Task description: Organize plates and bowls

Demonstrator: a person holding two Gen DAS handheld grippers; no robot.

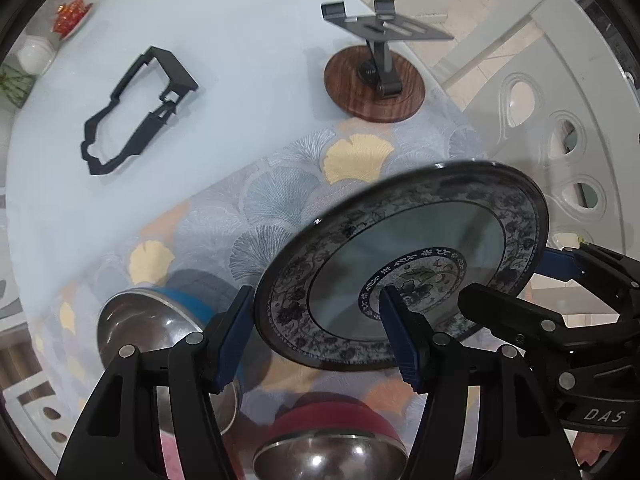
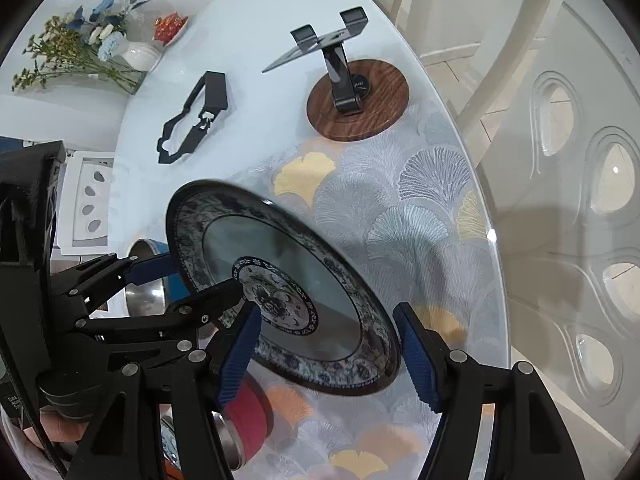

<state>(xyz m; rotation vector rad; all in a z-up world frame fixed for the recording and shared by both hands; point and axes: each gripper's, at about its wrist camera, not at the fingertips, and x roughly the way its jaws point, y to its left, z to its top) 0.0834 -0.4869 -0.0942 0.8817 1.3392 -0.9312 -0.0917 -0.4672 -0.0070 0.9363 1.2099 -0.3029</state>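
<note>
A round plate (image 1: 420, 232) with a dark floral rim and a blue-green middle hangs tilted above the patterned cloth. My left gripper (image 1: 316, 296) is shut on its near rim, one pad under the edge and one on the painted centre. My right gripper (image 2: 326, 312) is shut on the opposite rim of the plate (image 2: 256, 236). Below on the cloth stand a blue steel-lined bowl (image 1: 160, 320) and a red steel-lined bowl (image 1: 332, 440). In the right wrist view the blue bowl (image 2: 148, 288) shows behind the left gripper (image 2: 204, 276), and the red bowl (image 2: 248, 412) lies under my fingers.
A tablet stand on a round wooden base (image 1: 374, 88) and a black plastic frame (image 1: 136, 112) lie further back on the glass table (image 1: 240, 40). A white vase of flowers (image 2: 140, 56) and a small red dish (image 2: 170, 26) stand at the far edge. White chairs (image 1: 560, 120) flank the table.
</note>
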